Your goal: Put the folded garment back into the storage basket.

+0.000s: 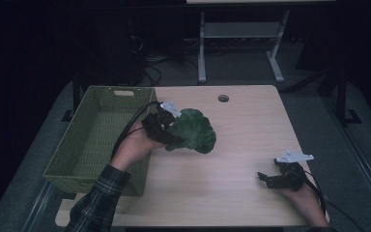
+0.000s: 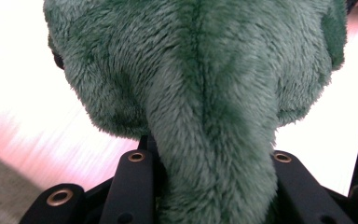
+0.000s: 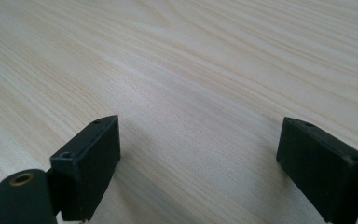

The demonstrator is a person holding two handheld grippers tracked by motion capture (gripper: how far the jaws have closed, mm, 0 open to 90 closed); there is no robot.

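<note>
A green plush toy (image 1: 193, 130) sits mid-frame above the tabletop (image 1: 232, 159), clamped in the left tongs (image 1: 170, 131), just right of the green woven basket (image 1: 99, 130). At lower right, the right tongs (image 1: 266, 180) rest low over the wood, spread wide with nothing between them.

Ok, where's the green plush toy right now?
In the high view the green plush toy sits clamped in the left tool, over the wooden table, just right of the green woven basket.

A dark green plush toy (image 1: 193, 130), an olive-green woven basket (image 1: 96, 140), a pale wood-grain table (image 1: 232, 164), a plaid sleeve (image 1: 99, 198).
</note>
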